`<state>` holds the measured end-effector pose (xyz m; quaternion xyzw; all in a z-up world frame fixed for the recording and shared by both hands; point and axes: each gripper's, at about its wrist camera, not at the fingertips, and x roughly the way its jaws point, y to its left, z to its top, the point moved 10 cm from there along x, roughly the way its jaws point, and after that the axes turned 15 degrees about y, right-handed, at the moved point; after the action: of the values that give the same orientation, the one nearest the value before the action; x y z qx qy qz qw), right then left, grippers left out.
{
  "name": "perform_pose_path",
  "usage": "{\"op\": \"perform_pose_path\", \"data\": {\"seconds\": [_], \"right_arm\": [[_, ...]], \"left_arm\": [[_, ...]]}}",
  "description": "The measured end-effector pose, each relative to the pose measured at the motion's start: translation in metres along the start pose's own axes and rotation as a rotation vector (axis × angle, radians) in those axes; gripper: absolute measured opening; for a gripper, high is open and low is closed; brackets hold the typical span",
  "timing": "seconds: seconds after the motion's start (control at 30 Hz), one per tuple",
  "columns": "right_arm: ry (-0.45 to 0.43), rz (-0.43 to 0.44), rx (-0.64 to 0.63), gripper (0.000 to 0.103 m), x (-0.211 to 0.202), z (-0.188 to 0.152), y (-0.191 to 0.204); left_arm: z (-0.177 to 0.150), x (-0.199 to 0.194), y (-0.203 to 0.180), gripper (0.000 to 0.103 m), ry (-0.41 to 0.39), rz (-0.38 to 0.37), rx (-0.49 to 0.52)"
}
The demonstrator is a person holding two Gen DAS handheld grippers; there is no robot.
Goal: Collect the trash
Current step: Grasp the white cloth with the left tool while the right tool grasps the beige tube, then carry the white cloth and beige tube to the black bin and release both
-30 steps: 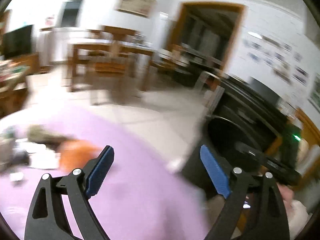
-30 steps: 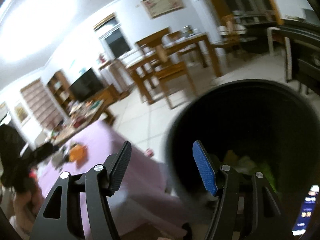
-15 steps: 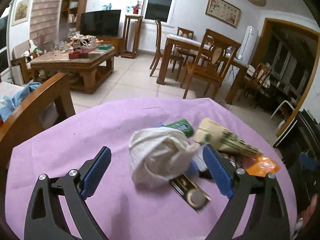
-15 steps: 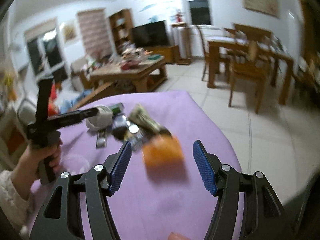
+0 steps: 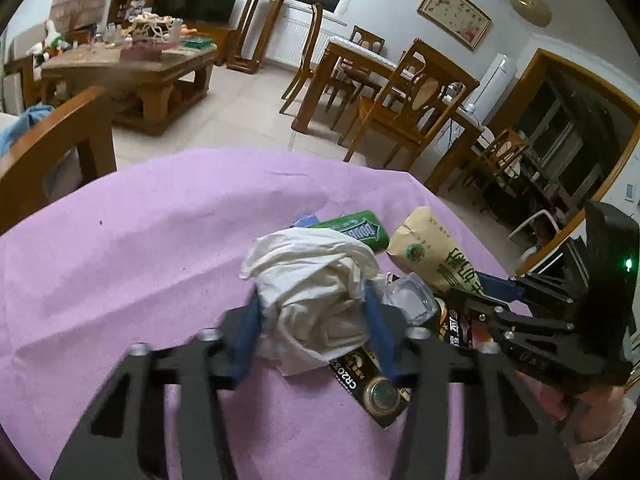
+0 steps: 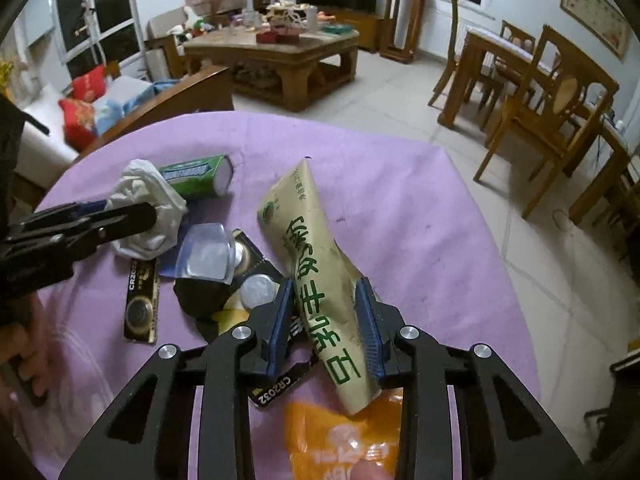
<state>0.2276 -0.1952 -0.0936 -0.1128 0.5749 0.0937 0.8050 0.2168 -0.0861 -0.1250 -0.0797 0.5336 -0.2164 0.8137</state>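
Purple-clothed desk (image 6: 400, 200) holds the litter: left of the tan paper pouch (image 6: 320, 248), left gripper (image 5: 312, 332) jaws squeeze a soft, light white plastic bag (image 5: 316, 280); right gripper (image 6: 324, 320) jaws pinch that crushable pouch mid-length.

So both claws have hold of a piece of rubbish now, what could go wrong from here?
The left gripper pinches only the near part of the loose white plastic bag, so it may unravel or slip out when lifted. The right gripper squeezes the long tan paper packet partway along; its far end could sag and sweep the green tube or the battery packs off the purple tablecloth.
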Motion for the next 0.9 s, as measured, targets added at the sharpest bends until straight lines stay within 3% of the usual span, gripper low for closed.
{"op": "perform_pose_path", "data": {"seconds": [0.03,0.13,0.33,0.4,0.5,0.63,0.7,0.9], "right_arm": [[-0.006,0.010,0.008,0.024,0.000,-0.003,0.001],[-0.065,0.087,0.058,0.022,-0.020,-0.012,0.003],[-0.271,0.342,0.190,0.022,-0.107,-0.053,-0.002],[-0.312,0.373,0.215,0.022,-0.122,-0.077,-0.001],[-0.345,0.420,0.262,0.022,-0.133,-0.116,-0.004],[-0.369,0.354,0.298,0.022,-0.141,-0.154,-0.018],[-0.385,0.313,0.325,0.022,-0.149,-0.173,-0.031],[-0.431,0.195,0.417,0.022,-0.185,-0.224,-0.075]], "left_arm": [[0.000,0.001,0.000,0.027,0.004,-0.007,0.002],[-0.001,-0.004,0.000,0.019,-0.014,-0.008,0.001],[-0.003,-0.038,-0.009,0.017,-0.136,-0.003,0.007],[-0.002,-0.062,-0.012,0.017,-0.220,0.035,0.032],[-0.003,-0.078,-0.016,0.017,-0.270,0.015,0.032],[-0.007,-0.080,-0.021,0.017,-0.278,0.007,0.054],[-0.012,-0.074,-0.036,0.017,-0.254,-0.051,0.083],[-0.049,-0.061,-0.136,0.018,-0.166,-0.211,0.267]]}}
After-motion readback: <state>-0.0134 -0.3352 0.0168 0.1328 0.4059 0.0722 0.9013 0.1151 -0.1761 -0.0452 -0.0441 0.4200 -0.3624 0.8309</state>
